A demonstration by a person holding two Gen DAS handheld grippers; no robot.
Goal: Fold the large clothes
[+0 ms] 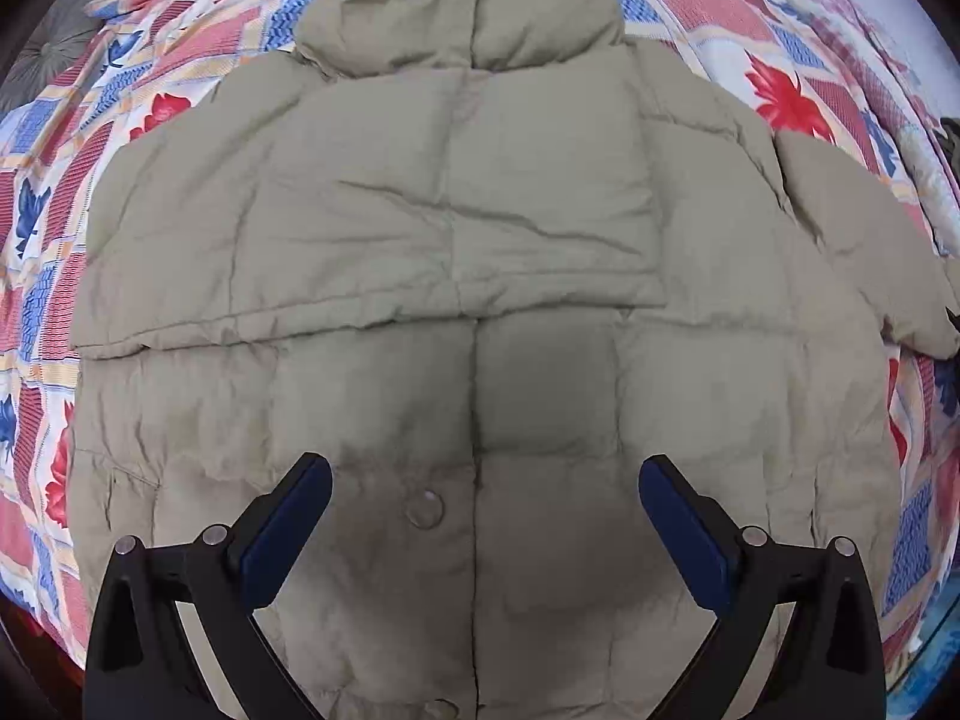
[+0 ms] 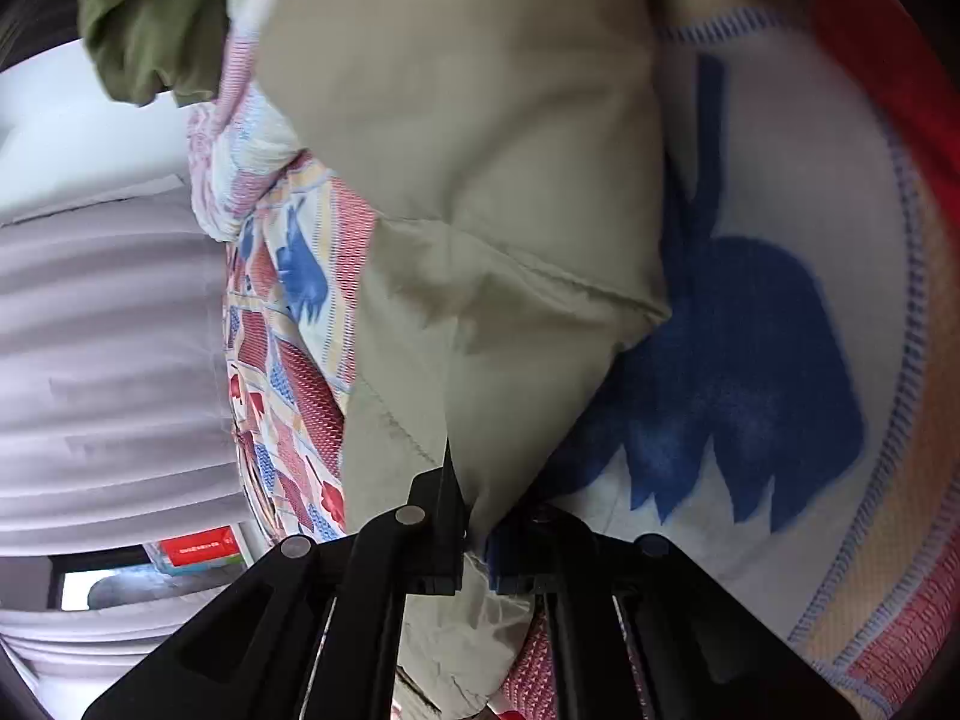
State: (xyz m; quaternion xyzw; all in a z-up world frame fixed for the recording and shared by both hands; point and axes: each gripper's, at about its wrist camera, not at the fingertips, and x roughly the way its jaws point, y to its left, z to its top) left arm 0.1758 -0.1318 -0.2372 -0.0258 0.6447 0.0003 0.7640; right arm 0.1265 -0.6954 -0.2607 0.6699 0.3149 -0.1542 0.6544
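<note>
Left wrist view: I hover the left claw (image 1: 485,495), spread wide, above a quilted khaki puffer jacket (image 1: 456,228) on the patterned bedspread (image 1: 66,192).
My right claw (image 2: 474,531) pinches a jacket fold; its pads sit mostly hidden.

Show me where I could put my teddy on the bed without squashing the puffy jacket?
The jacket fills the middle. Bare patterned bedspread shows left of the folded sleeve, and above the collar at the top right. On the right, the other sleeve and the right tool pinching it crowd things.
</note>
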